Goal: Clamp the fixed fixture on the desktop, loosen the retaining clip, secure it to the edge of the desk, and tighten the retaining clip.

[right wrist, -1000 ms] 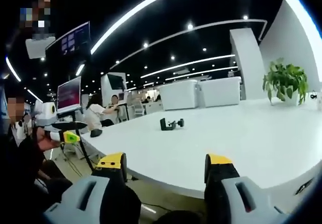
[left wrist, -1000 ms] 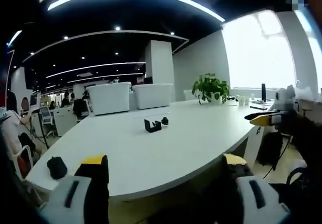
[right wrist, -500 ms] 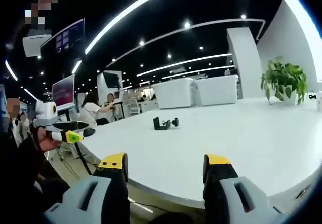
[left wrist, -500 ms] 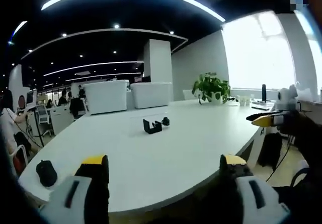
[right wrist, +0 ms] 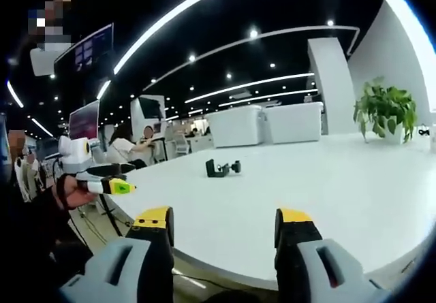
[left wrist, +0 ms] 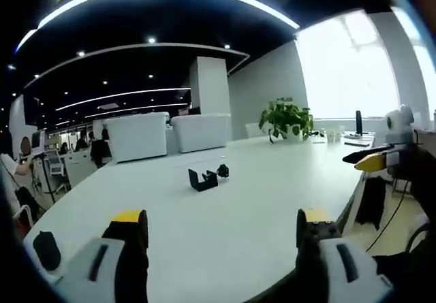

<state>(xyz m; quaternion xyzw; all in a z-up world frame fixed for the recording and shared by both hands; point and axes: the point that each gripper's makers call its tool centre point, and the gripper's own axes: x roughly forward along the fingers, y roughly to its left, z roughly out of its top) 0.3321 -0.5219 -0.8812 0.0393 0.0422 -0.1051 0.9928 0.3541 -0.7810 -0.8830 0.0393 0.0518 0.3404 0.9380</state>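
The black fixture sits on the white worktop, well in from its edges, its black clip knob touching one end. From the fixture, a potted plant stands well beyond, toward the bright window. In the right gripper view the fixture lies well ahead of the right tool, whose yellow-tipped jaws are spread apart with nothing between them. The left tool is likewise spread wide and holding nothing, well short of the fixture. A black mouse rests near the worktop's edge. No writing is legible.
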